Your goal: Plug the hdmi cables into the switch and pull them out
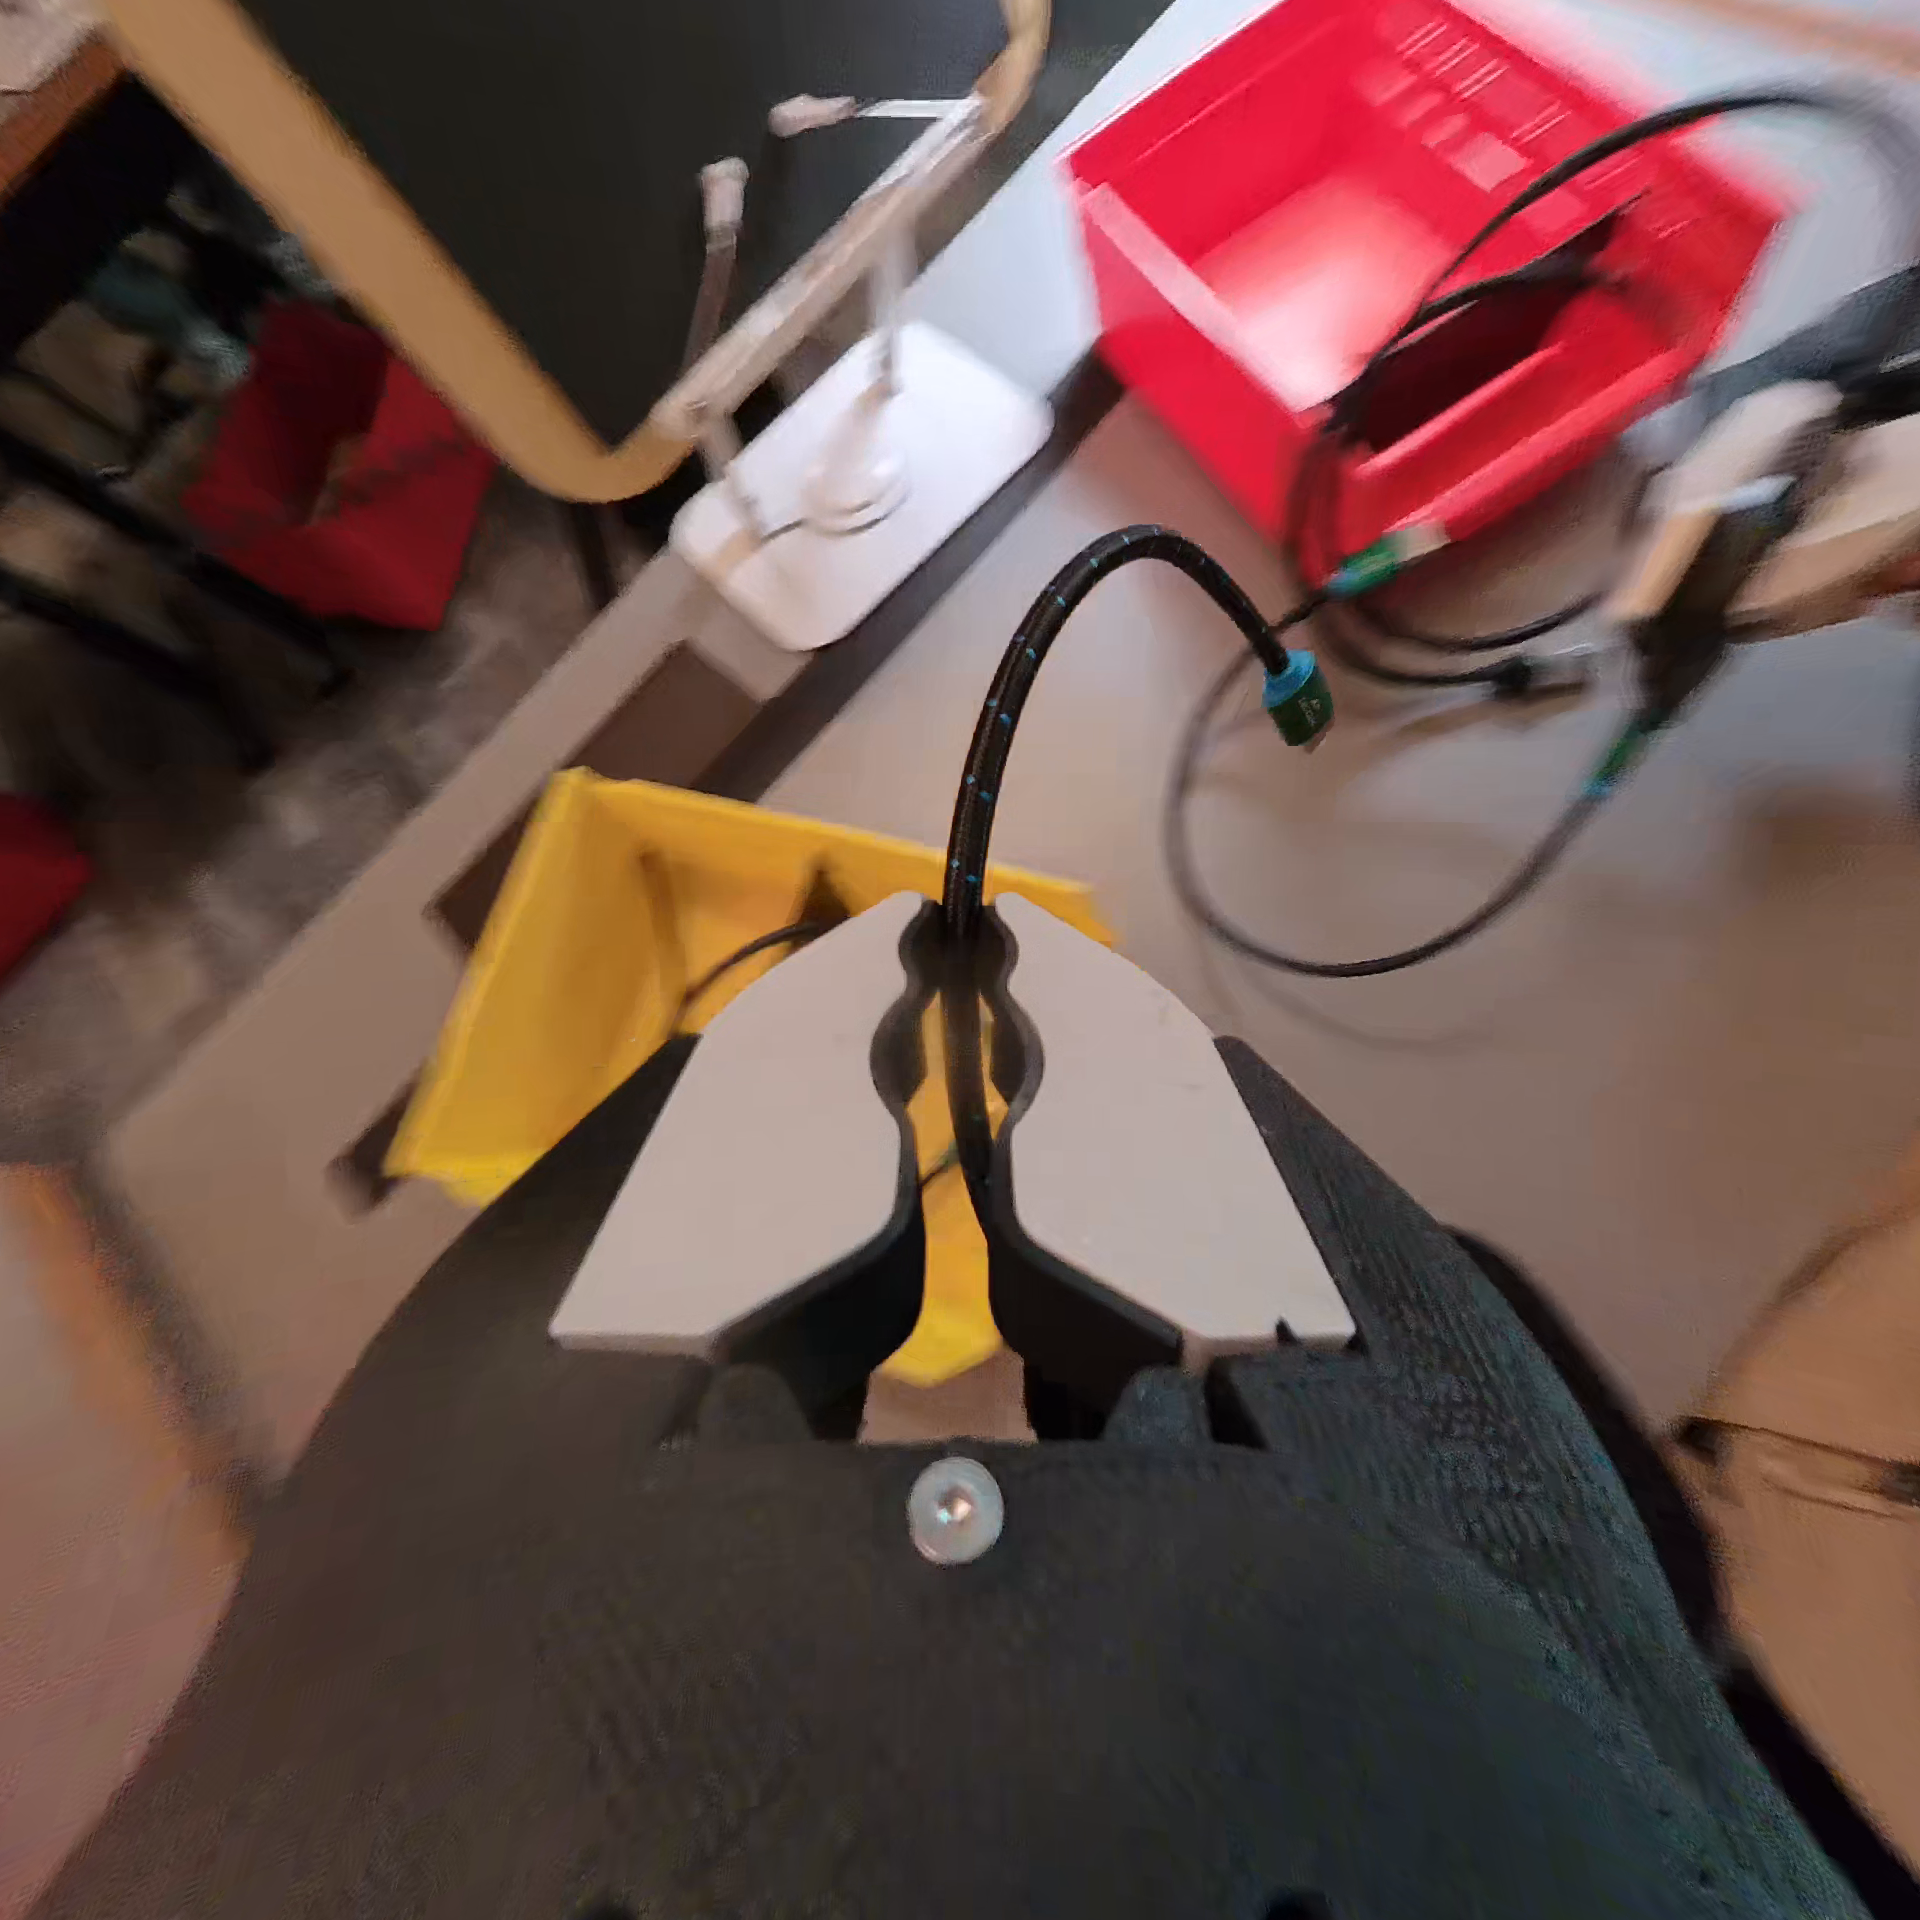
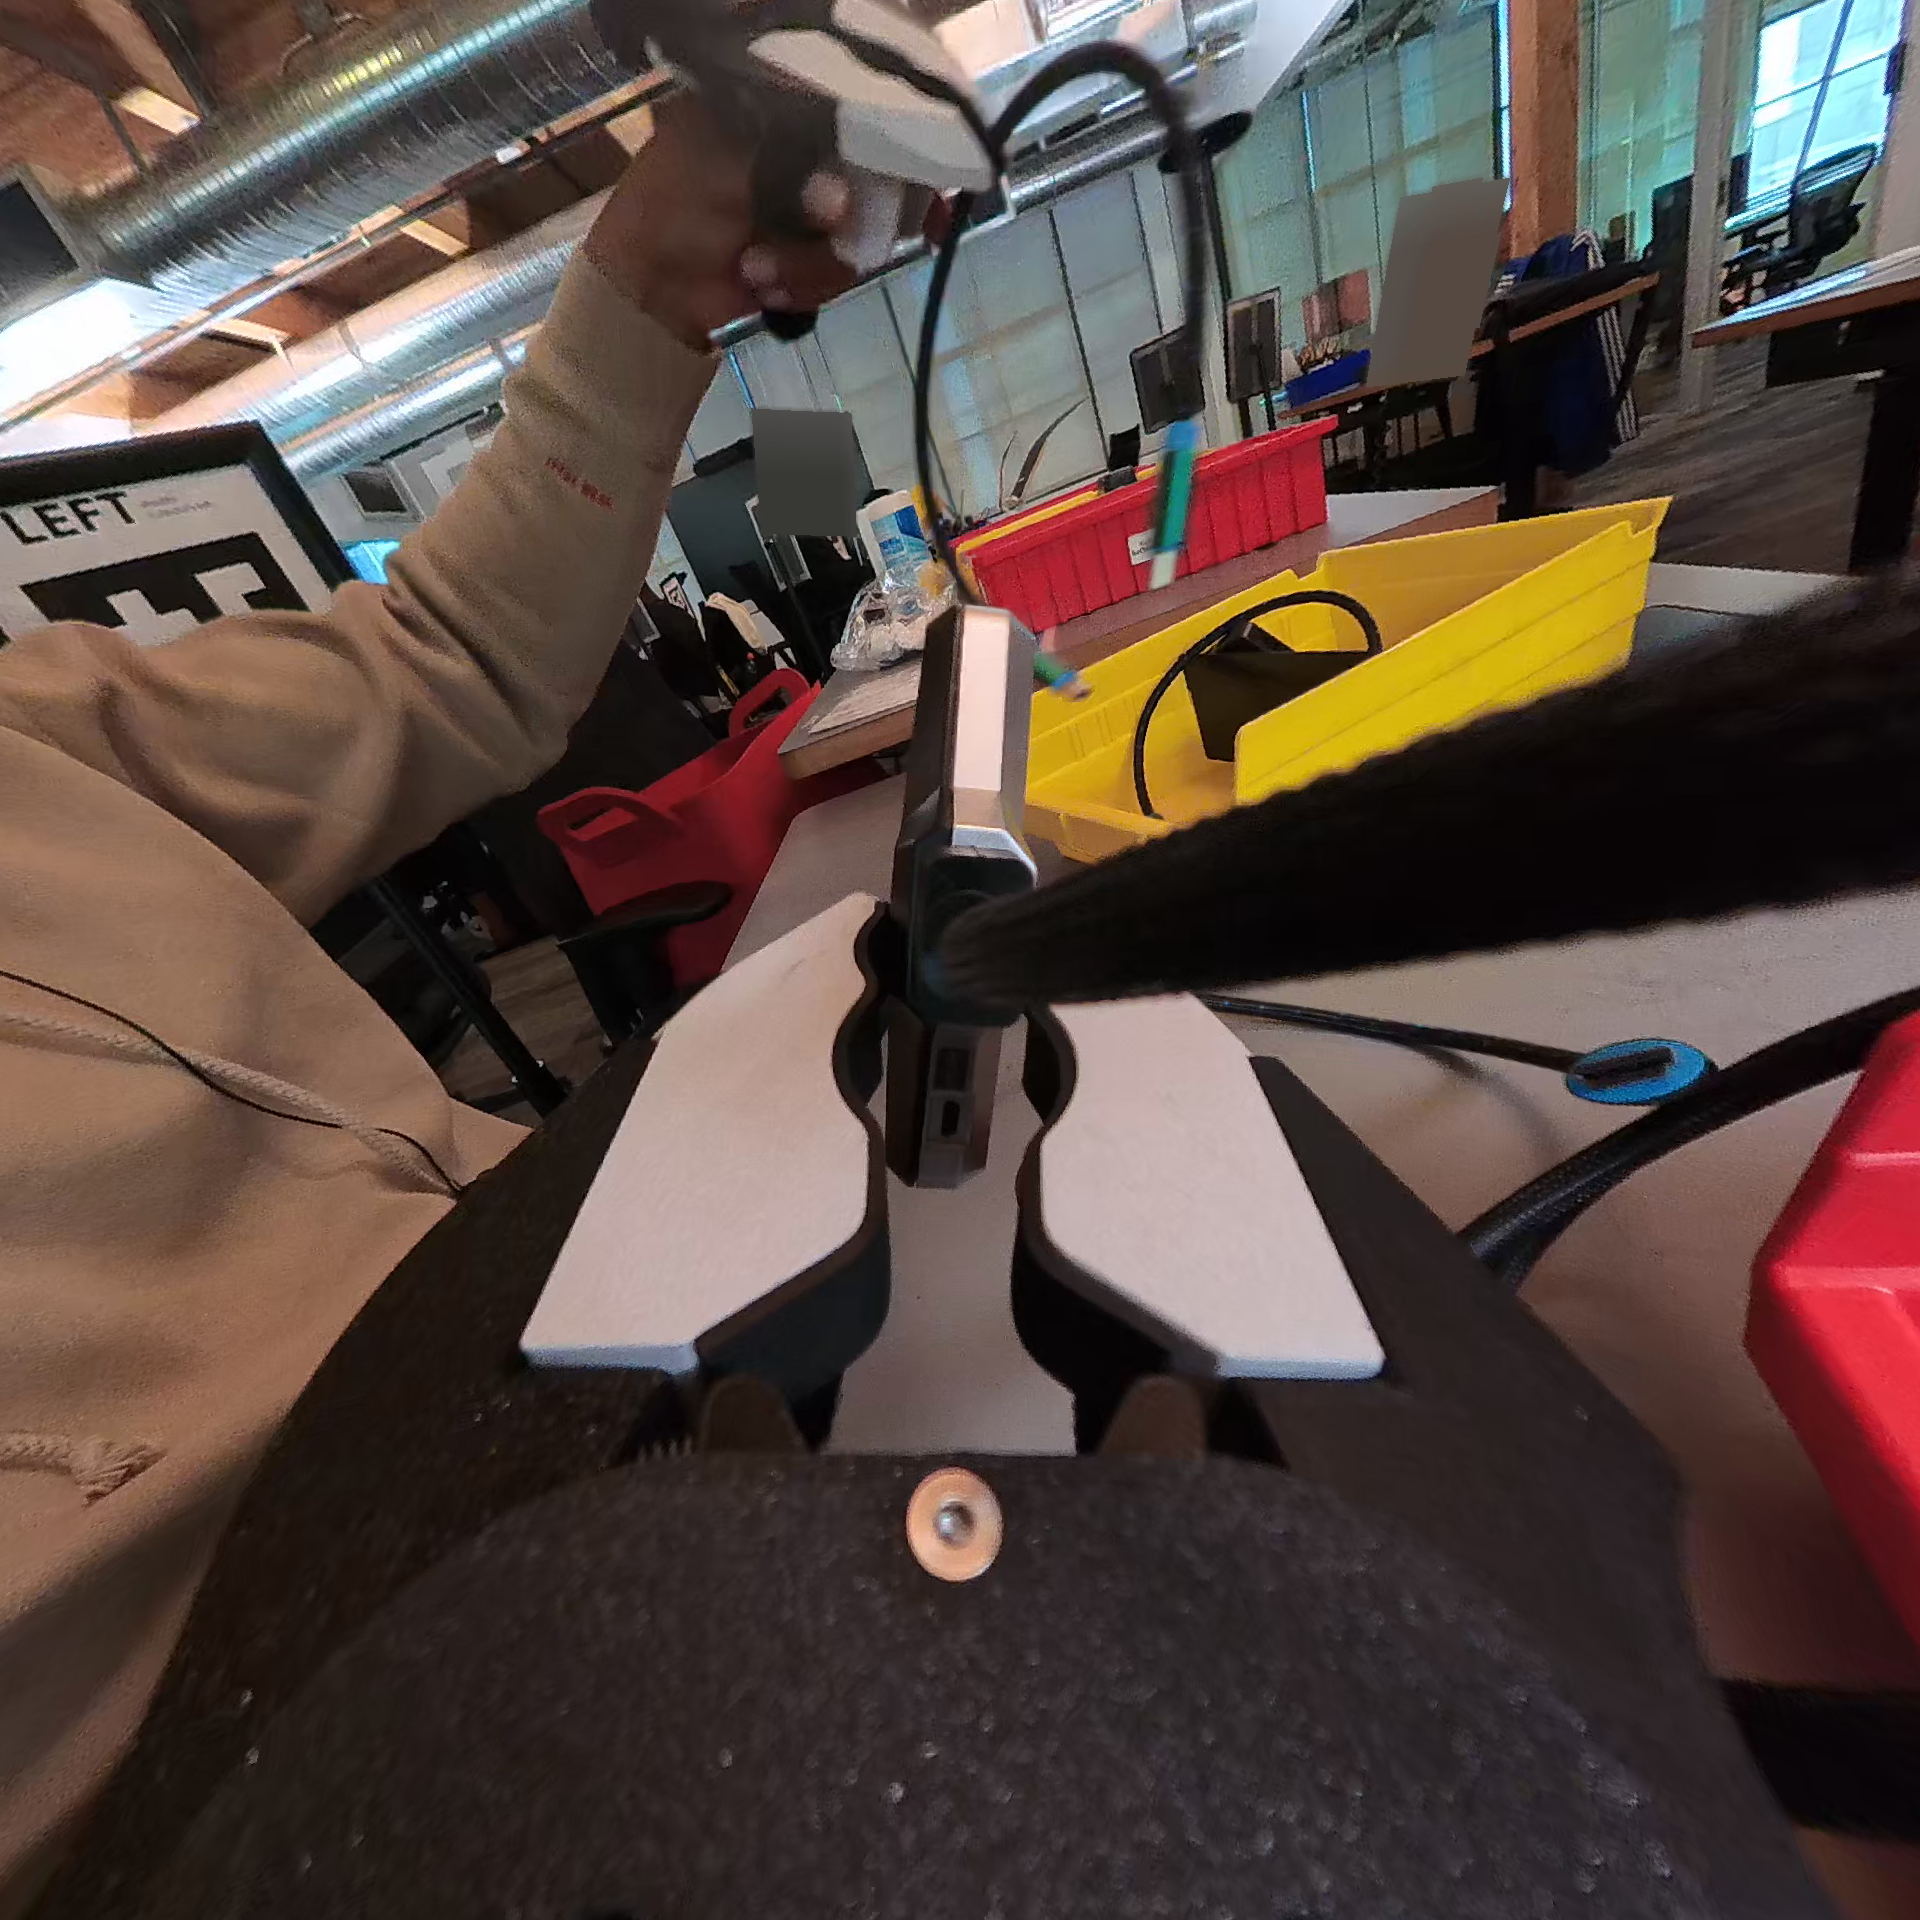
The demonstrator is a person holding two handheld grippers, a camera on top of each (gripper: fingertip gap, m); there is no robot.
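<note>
My left gripper [image 1: 956,916] is shut on a black braided HDMI cable [image 1: 997,717]. The cable arcs up and over, and its green and blue plug [image 1: 1294,707] hangs free in the air. In the right wrist view the left gripper [image 2: 883,114] is held high, with the plug [image 2: 1174,499] dangling below it. My right gripper [image 2: 951,971] is shut on the black and silver switch [image 2: 971,748], held on edge above the table. A thick braided cable [image 2: 1455,842] is plugged into the switch's near end. A small green plug [image 2: 1058,673] sits at its far side.
A yellow bin [image 2: 1455,644] holding a black cable stands behind the switch and shows under my left gripper [image 1: 582,987]. A red bin [image 1: 1351,260] stands beside loose cable loops [image 1: 1351,935]. Another blue-collared plug [image 2: 1636,1070] lies on the table. A white lamp base [image 1: 862,488] stands at the edge. Left tips to right tips: about 30 centimetres.
</note>
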